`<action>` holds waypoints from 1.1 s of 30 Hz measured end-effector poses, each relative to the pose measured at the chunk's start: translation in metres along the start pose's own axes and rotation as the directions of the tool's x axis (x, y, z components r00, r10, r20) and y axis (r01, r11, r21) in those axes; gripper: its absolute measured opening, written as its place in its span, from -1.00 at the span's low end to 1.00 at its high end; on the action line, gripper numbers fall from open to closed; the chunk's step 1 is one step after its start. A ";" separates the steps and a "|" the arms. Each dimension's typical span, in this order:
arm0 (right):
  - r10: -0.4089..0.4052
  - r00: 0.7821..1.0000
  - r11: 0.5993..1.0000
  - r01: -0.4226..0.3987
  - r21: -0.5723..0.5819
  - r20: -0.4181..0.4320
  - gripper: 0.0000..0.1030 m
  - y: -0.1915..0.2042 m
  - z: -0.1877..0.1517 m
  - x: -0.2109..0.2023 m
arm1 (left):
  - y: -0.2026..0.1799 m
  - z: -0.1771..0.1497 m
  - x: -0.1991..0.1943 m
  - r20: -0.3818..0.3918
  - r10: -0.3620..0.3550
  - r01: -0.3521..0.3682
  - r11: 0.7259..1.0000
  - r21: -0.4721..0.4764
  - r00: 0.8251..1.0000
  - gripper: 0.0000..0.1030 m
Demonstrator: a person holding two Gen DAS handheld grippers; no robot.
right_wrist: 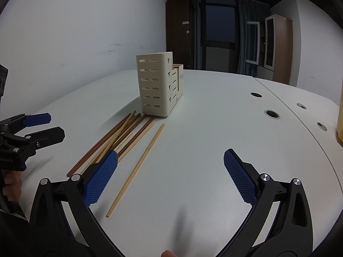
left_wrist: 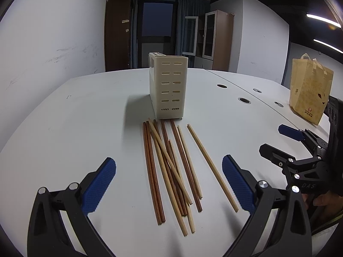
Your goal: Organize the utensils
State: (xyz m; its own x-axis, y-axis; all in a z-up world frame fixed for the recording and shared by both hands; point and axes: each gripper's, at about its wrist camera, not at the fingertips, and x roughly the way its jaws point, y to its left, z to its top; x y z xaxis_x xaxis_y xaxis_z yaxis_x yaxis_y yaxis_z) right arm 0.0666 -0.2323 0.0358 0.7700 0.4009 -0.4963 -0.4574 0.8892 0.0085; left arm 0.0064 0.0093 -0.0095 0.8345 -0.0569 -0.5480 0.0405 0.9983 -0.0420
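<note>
Wooden chopsticks (left_wrist: pixel 171 169), dark and pale, lie in a loose pile on the white tabletop (left_wrist: pixel 85 111) just in front of a cream slotted utensil holder (left_wrist: pixel 169 87); one pale chopstick (right_wrist: pixel 137 167) rests apart. Left tongs (left_wrist: pixel 169 182) and right tongs (right_wrist: pixel 171 175) both hang apart, empty. A paper bag (left_wrist: pixel 308 92) stands far right.

Paper bag (right_wrist: pixel 340 124) cut by right edge; holder (left_wrist: pixel 168 87) interior hidden; label print illegible
</note>
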 end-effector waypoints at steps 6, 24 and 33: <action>0.005 1.000 1.000 -0.005 -0.002 -0.006 0.84 0.000 0.000 0.002 | 0.002 0.000 0.001 0.001 0.006 -0.006 1.000 -0.014 1.000 0.89; -0.009 0.996 1.000 0.009 -0.005 -0.088 0.84 0.001 0.023 0.044 | 0.022 0.026 0.032 -0.064 0.013 -0.016 0.999 -0.039 0.998 0.89; -0.017 0.985 1.000 0.014 -0.019 -0.173 0.84 0.000 0.037 0.077 | 0.032 0.057 0.061 -0.069 0.003 -0.003 1.000 -0.002 0.998 0.89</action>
State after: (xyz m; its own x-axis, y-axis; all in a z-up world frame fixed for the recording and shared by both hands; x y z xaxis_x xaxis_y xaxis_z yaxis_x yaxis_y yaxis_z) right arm 0.1425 -0.1926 0.0298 0.6892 0.3419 -0.6388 -0.4556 0.8901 -0.0151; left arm 0.0902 0.0382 0.0035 0.7949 -0.0545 -0.6043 0.0364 0.9984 -0.0422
